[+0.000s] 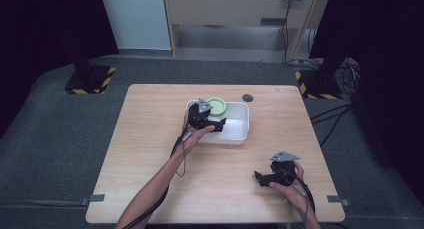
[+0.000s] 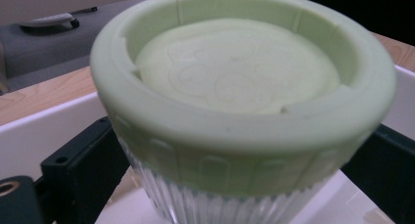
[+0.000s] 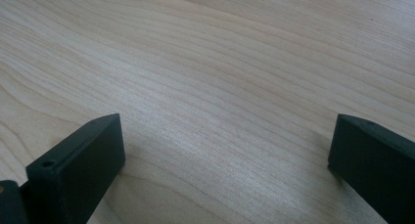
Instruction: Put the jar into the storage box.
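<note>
Centrally, in the high view: left gripper [image 1: 218,123] over a white rectangular plastic tray [image 1: 242,131] on the light wooden table [image 1: 150,139]. Clamped between its jaws, a ribbed clear glass jar with pale green round lid [image 2: 235,87], upright, inside the tray, jaws pressed against either flank of the lid in the left gripper view. Lower right of the high view: right gripper [image 1: 259,176], low over bare wood, jaws spread wide, nothing between them. Upper centre-right: small dark round disc [image 1: 247,97] beyond the tray.
</note>
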